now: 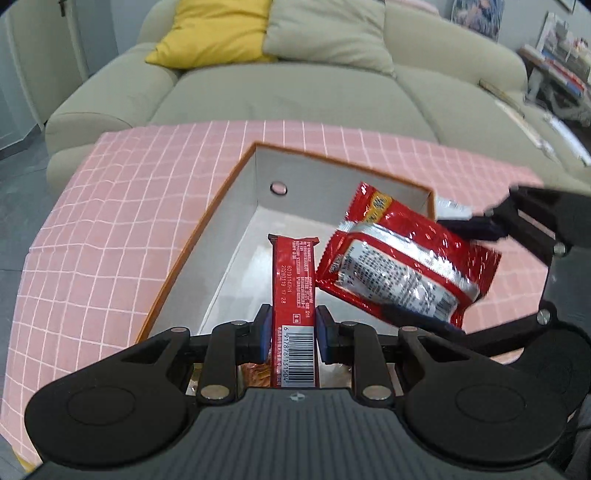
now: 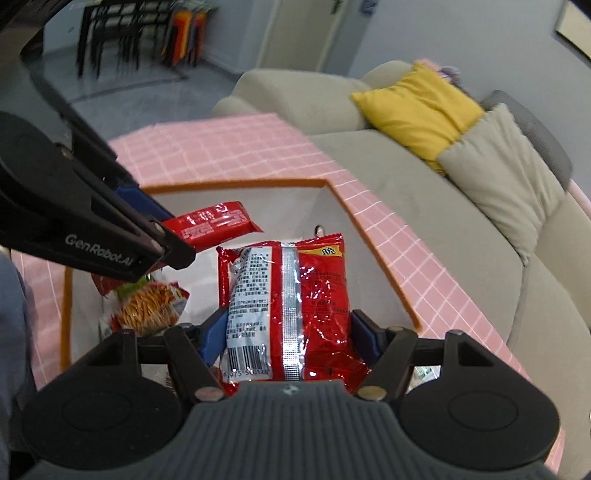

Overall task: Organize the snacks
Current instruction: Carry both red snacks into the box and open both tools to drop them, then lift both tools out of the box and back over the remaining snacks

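My left gripper (image 1: 294, 328) is shut on a long red snack bar (image 1: 294, 280) and holds it over the open orange-rimmed box (image 1: 192, 236). My right gripper (image 2: 290, 332) is shut on a red foil snack bag (image 2: 291, 299), also over the box (image 2: 373, 240). The bag shows in the left wrist view (image 1: 402, 266) to the right of the bar. The bar shows in the right wrist view (image 2: 214, 221), at the tip of the left gripper. A snack pack with orange sticks (image 2: 147, 306) lies in the box's near left corner.
The box stands on a table with a pink checked cloth (image 1: 110, 229). A beige sofa (image 1: 295, 92) with a yellow cushion (image 1: 210, 33) stands behind the table. A small silver packet (image 1: 452, 208) lies just beyond the box's right wall.
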The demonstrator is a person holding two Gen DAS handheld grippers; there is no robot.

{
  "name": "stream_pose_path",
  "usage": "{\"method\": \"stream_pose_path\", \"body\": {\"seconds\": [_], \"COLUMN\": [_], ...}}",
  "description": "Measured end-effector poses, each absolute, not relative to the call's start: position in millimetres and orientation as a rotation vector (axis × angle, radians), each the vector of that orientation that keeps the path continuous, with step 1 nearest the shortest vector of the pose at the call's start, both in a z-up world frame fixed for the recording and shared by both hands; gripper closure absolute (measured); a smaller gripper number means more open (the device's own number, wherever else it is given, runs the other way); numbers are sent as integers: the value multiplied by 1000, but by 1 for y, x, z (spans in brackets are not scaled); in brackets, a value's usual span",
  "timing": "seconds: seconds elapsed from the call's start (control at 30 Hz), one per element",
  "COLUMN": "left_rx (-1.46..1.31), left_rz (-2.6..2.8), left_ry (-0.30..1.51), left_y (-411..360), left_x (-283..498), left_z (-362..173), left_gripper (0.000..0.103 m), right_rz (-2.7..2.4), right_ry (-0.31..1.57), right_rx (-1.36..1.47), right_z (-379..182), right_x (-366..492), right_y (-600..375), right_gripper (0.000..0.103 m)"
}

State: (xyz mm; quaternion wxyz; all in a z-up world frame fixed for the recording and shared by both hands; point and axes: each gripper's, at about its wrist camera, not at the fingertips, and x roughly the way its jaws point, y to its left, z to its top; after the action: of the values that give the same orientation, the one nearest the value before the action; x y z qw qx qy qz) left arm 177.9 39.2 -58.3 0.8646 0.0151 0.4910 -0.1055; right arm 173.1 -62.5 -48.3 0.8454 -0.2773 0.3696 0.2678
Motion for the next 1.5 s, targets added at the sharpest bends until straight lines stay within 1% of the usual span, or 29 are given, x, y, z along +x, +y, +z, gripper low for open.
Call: {"method": "stream_pose_path", "body": {"seconds": [0.13,0.5,0.77,0.97,1.07,1.13,1.17,1.2,1.23,1.27,1.37,1.43,1.5], "left_rx": [75,135,143,146,155,157,152,145,143,142,136,123,95], "left_rz": [-222,-217,-242,-244,-237,-234,-235,-234,-231,-230,-232,-229,-215], "left_ry": [1071,1164,1191,1196,1196,1194,1195,1196,1193,1188,1166,1144,1116], "left_y": [36,34,29,28,30,31,32,33,33,34,35,37,41], "left_x": [186,206,213,212,214,213,212,211,210,208,203,199,193], "left_z": [-73,-111,-120,-121,-120,-119,-118,-116,-114,-112,-101,-92,-83], "left_gripper": [77,77,77,76,71,64,59,57,52,51,46,43,43], "right_rz": [597,641,661,666,665,659,655,652,652,652,652,640,619], "right_ry": [805,878,950,967,966,972,970,969,965,959,939,922,894], "right_rx": [-658,-745,-759,-754,-742,-738,-742,-748,-751,-751,-743,-732,-707], "right_z": [-65,-108,-126,-128,-125,-123,-122,-121,-119,-117,-107,-98,-87], "right_x": [188,210,219,224,223,224,225,226,226,225,223,221,219], "right_y": [-52,-40,-37,-37,-38,-39,-38,-37,-37,-37,-38,-42,-47], "right_gripper": [36,36,36,36,36,35,32,30,26,23,21,20,20]}}
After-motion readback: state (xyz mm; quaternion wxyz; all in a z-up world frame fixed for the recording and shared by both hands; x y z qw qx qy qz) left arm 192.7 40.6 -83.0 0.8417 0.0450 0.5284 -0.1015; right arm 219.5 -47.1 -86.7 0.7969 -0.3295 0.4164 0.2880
